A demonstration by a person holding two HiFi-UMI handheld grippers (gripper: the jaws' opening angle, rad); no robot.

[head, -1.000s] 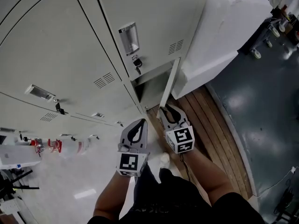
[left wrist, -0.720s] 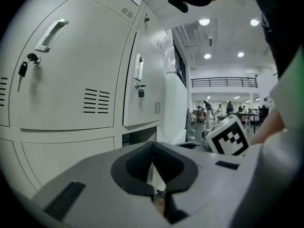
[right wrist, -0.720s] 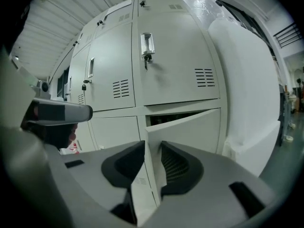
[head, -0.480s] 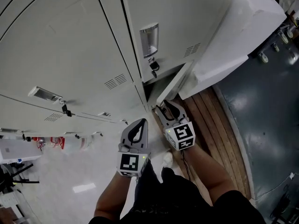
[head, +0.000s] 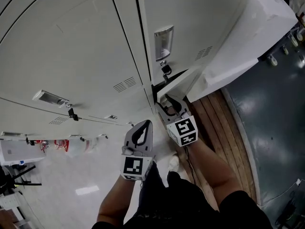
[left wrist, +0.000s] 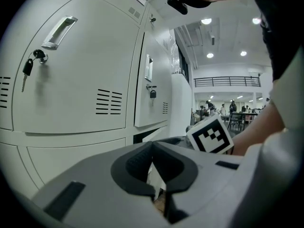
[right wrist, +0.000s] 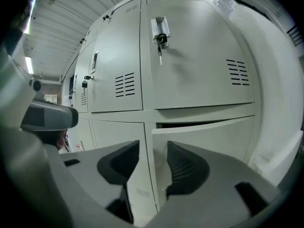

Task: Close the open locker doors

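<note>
Door (right wrist: 204, 137) ajar ahead of right claw (right wrist: 153, 167), jaws just been opening, edge between them unpressed. Left claw (left wrist: 154, 175) clenched, empty. Closing step; next: push door flush.

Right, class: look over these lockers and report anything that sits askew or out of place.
The lower locker door at the right end stands slightly ajar: a dark gap shows along its top edge. The upper door above it sits flush. Nothing else stands out.
</note>
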